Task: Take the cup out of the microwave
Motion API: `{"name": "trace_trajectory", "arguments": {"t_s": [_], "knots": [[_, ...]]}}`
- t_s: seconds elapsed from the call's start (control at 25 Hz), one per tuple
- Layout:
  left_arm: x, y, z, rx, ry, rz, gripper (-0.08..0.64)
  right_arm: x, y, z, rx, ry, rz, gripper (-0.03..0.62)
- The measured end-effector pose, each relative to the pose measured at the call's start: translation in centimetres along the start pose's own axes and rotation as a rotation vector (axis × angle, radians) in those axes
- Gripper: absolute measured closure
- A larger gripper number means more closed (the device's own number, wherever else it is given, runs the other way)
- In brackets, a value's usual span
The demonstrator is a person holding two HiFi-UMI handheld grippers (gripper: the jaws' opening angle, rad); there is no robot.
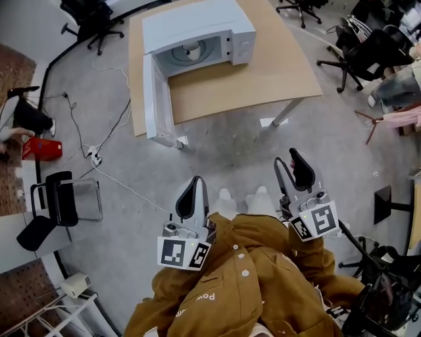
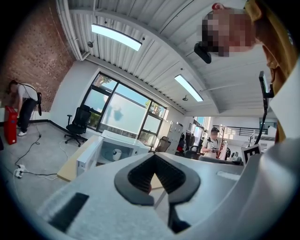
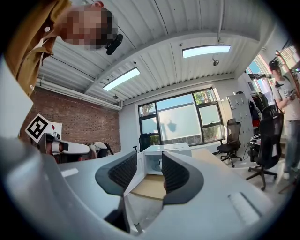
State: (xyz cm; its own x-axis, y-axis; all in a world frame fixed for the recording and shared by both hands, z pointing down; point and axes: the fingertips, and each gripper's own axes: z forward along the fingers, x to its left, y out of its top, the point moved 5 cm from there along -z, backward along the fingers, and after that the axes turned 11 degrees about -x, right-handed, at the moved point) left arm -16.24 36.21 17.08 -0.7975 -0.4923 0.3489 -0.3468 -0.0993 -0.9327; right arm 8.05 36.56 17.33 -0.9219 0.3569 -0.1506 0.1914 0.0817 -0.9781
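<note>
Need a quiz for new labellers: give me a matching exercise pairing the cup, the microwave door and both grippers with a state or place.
Things:
1. cup
2. microwave door
3. left gripper
4. right gripper

States or places:
A. jaws apart, nothing between them
B. swung open
C. inside the microwave
D. jaws shut

Pairs: 1-C, 2-B, 3-D, 4-A

The 2 point level, side by side: left gripper [image 1: 196, 183] closed and empty, right gripper [image 1: 289, 162] jaws apart, empty.
</note>
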Motion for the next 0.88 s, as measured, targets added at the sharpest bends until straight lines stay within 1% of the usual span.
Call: {"name": "trace_trajectory", "arguments": {"t_s": [0.2,0.36,0.44,0.52,0.64,0.88], "knots": [[1.2,-0.1,-0.3,0.016,0.015,-0.033,0.555,1.0,0.0,1.4,0.016,0.014,-0.006,0.423],[2.0,-0.1,1.5,0.022,0.026,-0.032,0.555,-0.2,-0.5,3.8,0.021,0.016,-0.003,0.431],[2.5,-0.3,2.7,0.023,0.040,-0.027,0.555,-0.9,-0.9,5.0,0.028,0.033,-0.017,0.436],[2.8,-0.5,4.3,0.019,0.057,-0.020,0.555,-1.8,-1.4,6.4,0.040,0.065,-0.036,0.439],[3.2,-0.6,7.2,0.017,0.083,-0.016,0.555,-3.8,-1.7,9.2,0.053,0.105,-0.029,0.439],[3.5,-1.3,15.2,0.019,0.117,0.006,0.555,-9.7,-1.9,15.4,0.056,0.172,-0.032,0.439]]}}
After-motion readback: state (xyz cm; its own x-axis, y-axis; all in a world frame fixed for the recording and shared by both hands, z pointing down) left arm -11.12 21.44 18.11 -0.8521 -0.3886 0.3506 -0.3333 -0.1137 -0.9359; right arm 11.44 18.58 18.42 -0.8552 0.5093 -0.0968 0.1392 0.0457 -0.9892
